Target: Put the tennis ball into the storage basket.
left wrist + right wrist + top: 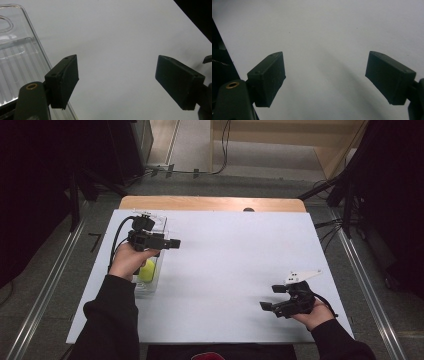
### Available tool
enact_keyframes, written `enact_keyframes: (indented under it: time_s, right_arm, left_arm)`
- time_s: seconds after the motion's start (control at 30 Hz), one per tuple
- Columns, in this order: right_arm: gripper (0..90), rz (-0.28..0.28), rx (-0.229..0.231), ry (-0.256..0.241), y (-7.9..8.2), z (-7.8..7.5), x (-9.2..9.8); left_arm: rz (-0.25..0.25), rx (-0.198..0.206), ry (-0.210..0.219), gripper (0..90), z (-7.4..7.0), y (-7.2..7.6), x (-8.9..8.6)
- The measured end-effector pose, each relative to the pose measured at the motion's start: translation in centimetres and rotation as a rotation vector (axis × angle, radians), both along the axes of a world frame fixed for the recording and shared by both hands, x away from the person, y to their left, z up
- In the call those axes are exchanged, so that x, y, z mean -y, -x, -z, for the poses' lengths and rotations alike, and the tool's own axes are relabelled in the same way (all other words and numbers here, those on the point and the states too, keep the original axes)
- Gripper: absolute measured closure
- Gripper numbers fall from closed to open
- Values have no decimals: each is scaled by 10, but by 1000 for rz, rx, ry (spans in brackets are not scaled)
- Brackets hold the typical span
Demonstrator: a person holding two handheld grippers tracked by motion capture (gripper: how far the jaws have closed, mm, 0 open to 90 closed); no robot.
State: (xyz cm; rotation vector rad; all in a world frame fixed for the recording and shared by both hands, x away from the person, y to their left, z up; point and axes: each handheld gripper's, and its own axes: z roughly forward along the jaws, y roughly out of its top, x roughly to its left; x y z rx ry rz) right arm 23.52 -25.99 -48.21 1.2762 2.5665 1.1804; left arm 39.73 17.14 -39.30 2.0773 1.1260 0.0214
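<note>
Item: clear plastic container — a long transparent box with ribbed walls, at the left side of the white table. A yellow-green object lies inside it; what it is cannot be told.

Left gripper: held above the container, fingers wide apart, empty.

Right gripper: low over bare table near the right front, fingers wide apart, empty.

Handling, judged: light, rigid, thin-walled, smooth — likely slippery and prone to flex. Best hold is across one wall at the rim, firm but not crushing.
</note>
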Motion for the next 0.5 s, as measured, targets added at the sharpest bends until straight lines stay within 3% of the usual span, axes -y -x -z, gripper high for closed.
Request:
enact_keyframes:
  time_s: [0.33,0.5]
  right_arm:
    - [141,1,-1,0,0,0,0]
    - [141,-1,1,-1,0,0,1]
  left_arm:
    - [43,0,-16,193,3,5,12]
    - [70,-4,-3,193,4,10,16]
